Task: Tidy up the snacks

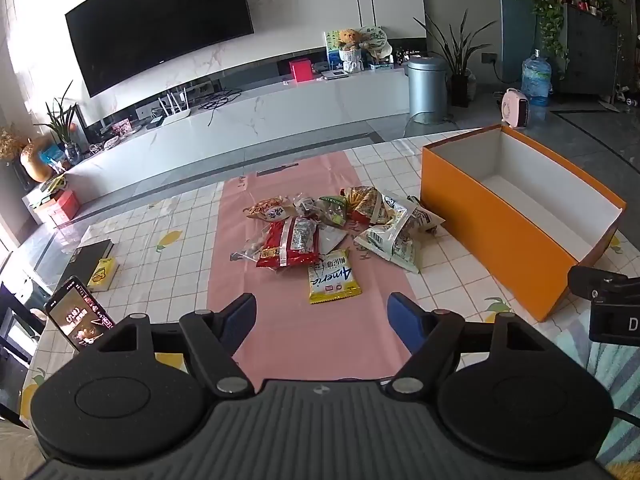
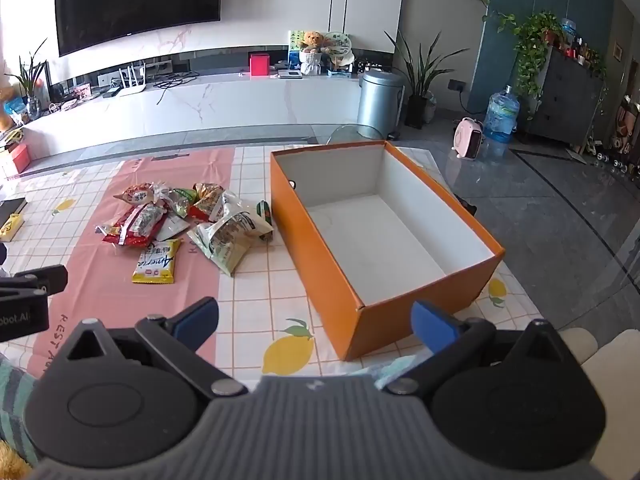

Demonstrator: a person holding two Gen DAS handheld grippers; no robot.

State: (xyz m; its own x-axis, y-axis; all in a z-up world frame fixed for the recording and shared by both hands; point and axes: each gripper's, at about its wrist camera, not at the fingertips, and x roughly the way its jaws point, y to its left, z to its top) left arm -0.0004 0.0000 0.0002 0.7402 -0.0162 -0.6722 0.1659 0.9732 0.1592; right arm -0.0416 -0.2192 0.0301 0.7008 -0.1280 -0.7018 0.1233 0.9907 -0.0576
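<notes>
Orange box (image 2: 320,240) sits beside heaped snack packets (image 1: 320,228), seemingly touching one.

Both wrist cameras look forward and down from the table's near edge: the left faces the snack pile (image 1: 328,232) at 12 o'clock; the right faces the orange box (image 2: 384,232), pile at 10 o'clock.

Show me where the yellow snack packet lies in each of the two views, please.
Left wrist view: yellow snack packet lies centre, nearest item of the pile, on the pink mat.
Right wrist view: yellow snack packet lies left of centre, on the mat.
Shared landmark: the open orange box, right of the pile.
</notes>
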